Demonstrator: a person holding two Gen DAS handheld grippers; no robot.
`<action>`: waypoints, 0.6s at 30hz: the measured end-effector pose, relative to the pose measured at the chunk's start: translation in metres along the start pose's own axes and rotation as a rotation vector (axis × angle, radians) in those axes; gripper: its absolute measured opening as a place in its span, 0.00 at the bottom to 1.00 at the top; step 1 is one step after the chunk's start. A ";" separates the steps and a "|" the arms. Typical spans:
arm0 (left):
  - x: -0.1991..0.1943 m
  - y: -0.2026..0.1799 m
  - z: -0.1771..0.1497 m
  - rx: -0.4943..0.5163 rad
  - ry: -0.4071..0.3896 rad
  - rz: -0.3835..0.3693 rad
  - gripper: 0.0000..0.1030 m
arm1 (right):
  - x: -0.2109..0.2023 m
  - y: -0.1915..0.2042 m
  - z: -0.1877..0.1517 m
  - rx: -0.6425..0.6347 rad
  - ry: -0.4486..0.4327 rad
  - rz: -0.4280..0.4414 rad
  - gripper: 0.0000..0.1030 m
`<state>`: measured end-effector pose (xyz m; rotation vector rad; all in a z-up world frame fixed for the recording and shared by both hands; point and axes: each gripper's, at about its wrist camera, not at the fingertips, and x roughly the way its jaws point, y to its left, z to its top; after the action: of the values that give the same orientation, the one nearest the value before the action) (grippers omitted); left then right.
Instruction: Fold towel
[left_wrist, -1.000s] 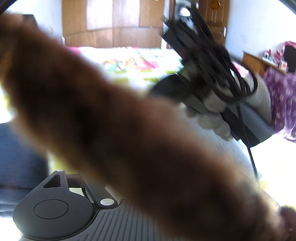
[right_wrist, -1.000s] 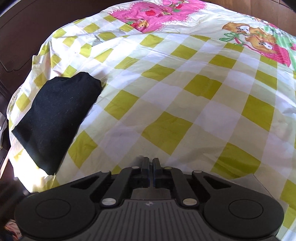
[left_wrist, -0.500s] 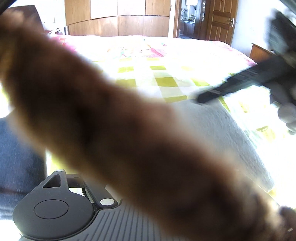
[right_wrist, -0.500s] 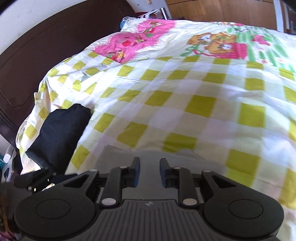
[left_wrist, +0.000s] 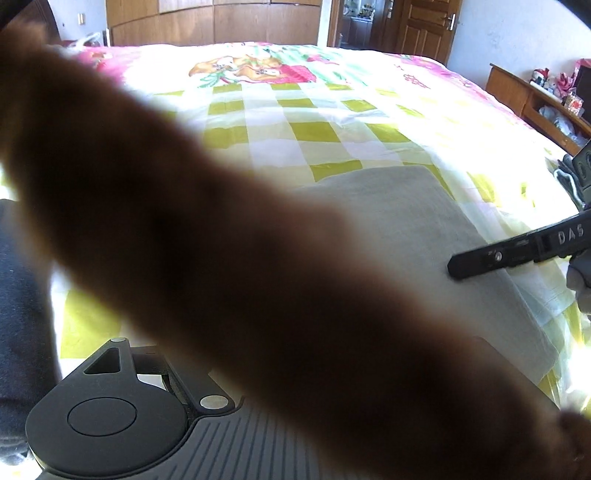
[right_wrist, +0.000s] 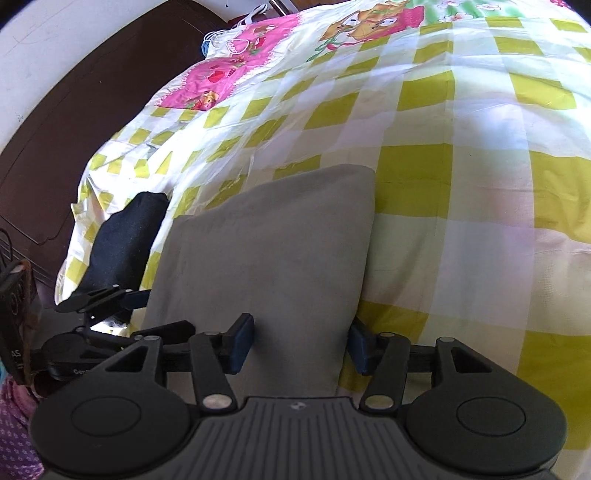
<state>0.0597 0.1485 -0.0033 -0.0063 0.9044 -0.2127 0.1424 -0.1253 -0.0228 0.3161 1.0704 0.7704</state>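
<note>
A grey towel (right_wrist: 266, 251) lies folded into a flat rectangle on the checked bedsheet (right_wrist: 443, 184). My right gripper (right_wrist: 300, 347) is open wide, its blue pads (right_wrist: 240, 343) on either side of the towel's near end. My left gripper (right_wrist: 159, 312) stands at the towel's left edge and looks open, its fingers apart. In the left wrist view the towel (left_wrist: 406, 221) lies ahead, and a finger (left_wrist: 498, 256) of the right gripper reaches over it from the right. A blurred brown strip (left_wrist: 221, 240) close to the lens hides my left fingertips.
A folded dark cloth (right_wrist: 122, 240) lies left of the towel near the bed's edge. A dark wooden headboard (right_wrist: 74, 129) stands beyond it. Wardrobe doors (left_wrist: 214, 22) and a low wooden cabinet (left_wrist: 517, 88) stand past the bed.
My right gripper went from shut to wide open and dropped back to the towel's near end, so the grey towel now fills its view. The left gripper hardly moved.
</note>
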 end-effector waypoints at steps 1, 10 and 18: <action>0.003 0.002 0.001 -0.012 0.000 -0.025 0.79 | 0.001 -0.003 0.001 0.032 -0.001 0.008 0.64; 0.024 -0.025 0.027 -0.012 -0.038 -0.160 0.70 | -0.015 -0.010 0.017 0.018 -0.020 -0.076 0.24; 0.072 -0.085 0.070 0.163 -0.071 -0.112 0.74 | -0.059 -0.059 0.042 0.130 -0.105 -0.349 0.36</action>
<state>0.1419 0.0459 -0.0080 0.0859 0.8145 -0.3880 0.1881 -0.2032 0.0022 0.2676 1.0423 0.3700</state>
